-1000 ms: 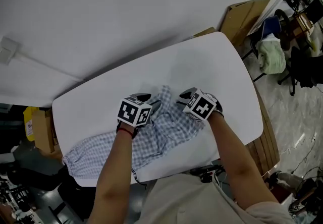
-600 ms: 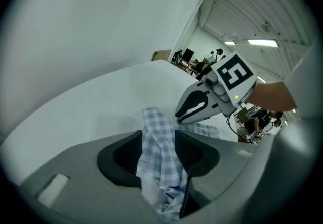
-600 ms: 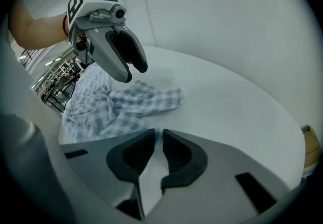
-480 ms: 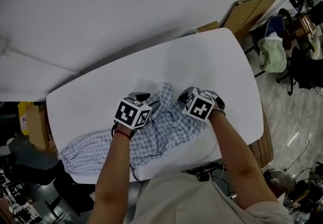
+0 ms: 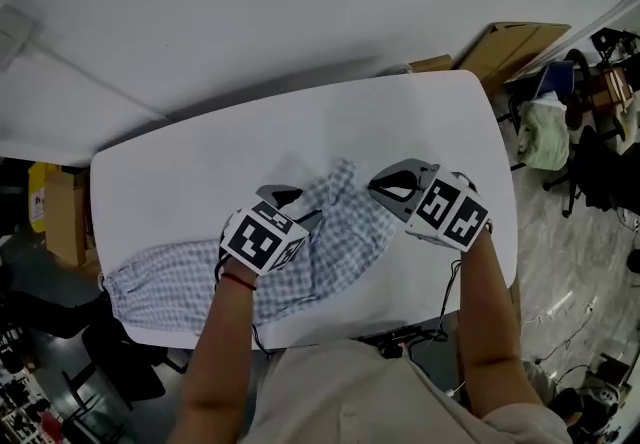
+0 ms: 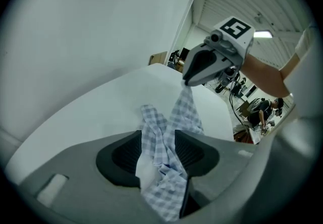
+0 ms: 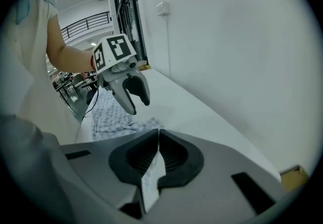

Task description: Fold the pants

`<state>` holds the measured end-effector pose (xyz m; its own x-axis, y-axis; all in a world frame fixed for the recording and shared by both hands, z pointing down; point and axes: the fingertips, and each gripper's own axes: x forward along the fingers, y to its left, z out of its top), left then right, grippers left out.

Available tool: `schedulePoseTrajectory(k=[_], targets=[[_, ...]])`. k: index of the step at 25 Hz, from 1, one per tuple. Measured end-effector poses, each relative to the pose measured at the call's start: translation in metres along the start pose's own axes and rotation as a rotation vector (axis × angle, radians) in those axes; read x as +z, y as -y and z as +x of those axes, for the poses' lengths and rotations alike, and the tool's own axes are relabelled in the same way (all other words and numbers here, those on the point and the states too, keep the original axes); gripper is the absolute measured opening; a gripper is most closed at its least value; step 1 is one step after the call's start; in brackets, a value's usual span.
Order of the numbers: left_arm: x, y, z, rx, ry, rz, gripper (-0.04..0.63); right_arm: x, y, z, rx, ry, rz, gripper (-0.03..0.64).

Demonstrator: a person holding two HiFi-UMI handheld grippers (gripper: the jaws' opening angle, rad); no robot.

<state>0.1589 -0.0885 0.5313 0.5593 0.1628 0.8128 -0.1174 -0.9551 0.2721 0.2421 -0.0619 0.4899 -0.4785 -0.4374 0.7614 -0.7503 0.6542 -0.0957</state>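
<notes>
The white table [image 5: 200,157] fills my view. The checked pants [image 5: 175,284] lie along its near edge, one leg stretched out to the left and the other end bunched up between my two claws. My left forearm [image 5: 225,352] reaches straight in, with the hand tipped steeply down. My right forearm [image 5: 485,332] comes in from the right and is held higher. My left gripper [image 5: 285,200] has its jaws wide apart, with a fold of the cloth lying between them (bunched up, filling the gap). My right gripper [image 5: 380,188] is clamped tight on a thin edge of the pants and holds that corner up off the table.
</notes>
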Motion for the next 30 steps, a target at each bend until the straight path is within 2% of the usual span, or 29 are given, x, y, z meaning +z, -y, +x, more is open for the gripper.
schedulePoseTrajectory(k=[10, 15, 18, 20, 21, 27, 29, 30], targets=[[-0.011, 0.013, 0.003, -0.012, -0.009, -0.018, 0.206, -0.023, 0.050, 0.092, -0.007, -0.199, -0.095, 0.023], [-0.015, 0.012, 0.004, -0.015, -0.012, -0.030, 0.206, -0.030, 0.055, 0.110, -0.026, -0.240, -0.098, 0.025], [-0.016, 0.012, 0.005, -0.017, -0.008, -0.030, 0.206, -0.034, 0.057, 0.116, -0.036, -0.250, -0.080, 0.041], [-0.016, 0.012, 0.005, -0.019, -0.003, -0.030, 0.206, -0.037, 0.058, 0.121, -0.021, -0.261, -0.054, 0.125], [-0.016, 0.012, 0.004, -0.020, -0.003, -0.033, 0.206, -0.039, 0.057, 0.123, -0.007, -0.268, -0.041, 0.127], [-0.021, 0.009, 0.002, -0.017, -0.012, -0.045, 0.206, -0.043, 0.059, 0.131, 0.083, -0.285, 0.054, 0.124], [-0.022, 0.009, 0.002, -0.017, -0.014, -0.047, 0.206, -0.042, 0.058, 0.131, 0.105, -0.278, 0.074, 0.099], [-0.021, 0.008, 0.002, -0.016, -0.012, -0.046, 0.206, -0.042, 0.055, 0.131, 0.116, -0.271, 0.080, 0.053]])
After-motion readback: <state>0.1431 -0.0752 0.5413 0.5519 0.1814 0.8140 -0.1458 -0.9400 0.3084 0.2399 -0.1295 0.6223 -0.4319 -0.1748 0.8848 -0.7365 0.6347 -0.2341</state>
